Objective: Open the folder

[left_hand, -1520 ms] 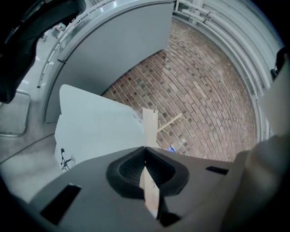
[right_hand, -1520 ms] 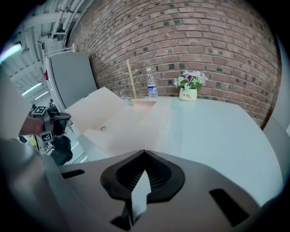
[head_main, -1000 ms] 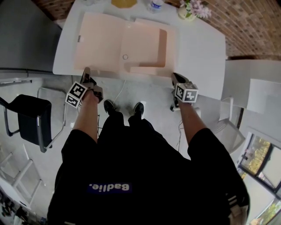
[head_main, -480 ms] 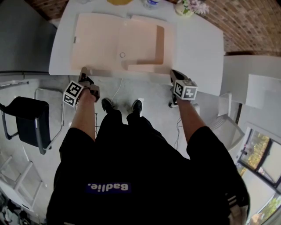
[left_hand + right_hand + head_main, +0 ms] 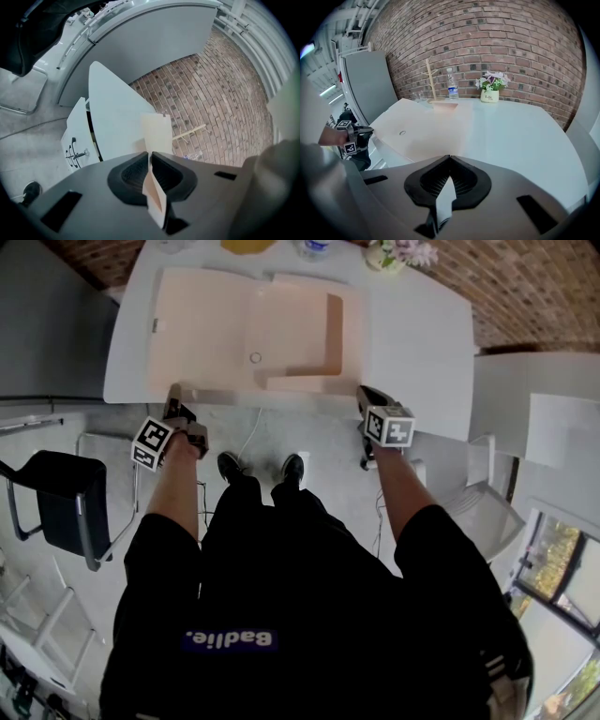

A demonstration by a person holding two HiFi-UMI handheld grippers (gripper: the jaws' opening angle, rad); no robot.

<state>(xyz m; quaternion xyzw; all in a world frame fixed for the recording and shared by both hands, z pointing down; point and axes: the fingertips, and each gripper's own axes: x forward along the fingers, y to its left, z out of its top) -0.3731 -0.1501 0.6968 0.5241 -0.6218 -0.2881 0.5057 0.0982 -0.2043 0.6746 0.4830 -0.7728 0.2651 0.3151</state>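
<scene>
A peach folder [image 5: 244,329] lies spread open and flat on the white table [image 5: 412,343]. Its left cover reaches the near edge, and its raised pocket walls are on the right half. My left gripper [image 5: 172,392] is at the table's near-left edge. In the left gripper view the folder's cover edge [image 5: 157,133] runs between the jaws of the left gripper [image 5: 150,154]. These jaws have just been opening, and a thin gap shows at the tips. My right gripper [image 5: 361,393] hovers at the near edge beside the folder's right corner. The right gripper [image 5: 449,158] has its tips together.
At the table's far edge stand a water bottle [image 5: 453,86], a flower pot [image 5: 490,89] and a wooden stand [image 5: 431,79], against a brick wall. On the floor are a black chair [image 5: 66,502] at the left and white furniture [image 5: 553,437] at the right.
The head view has shifted slightly. Both grippers stay at the table's near edge and the folder lies open as before.
</scene>
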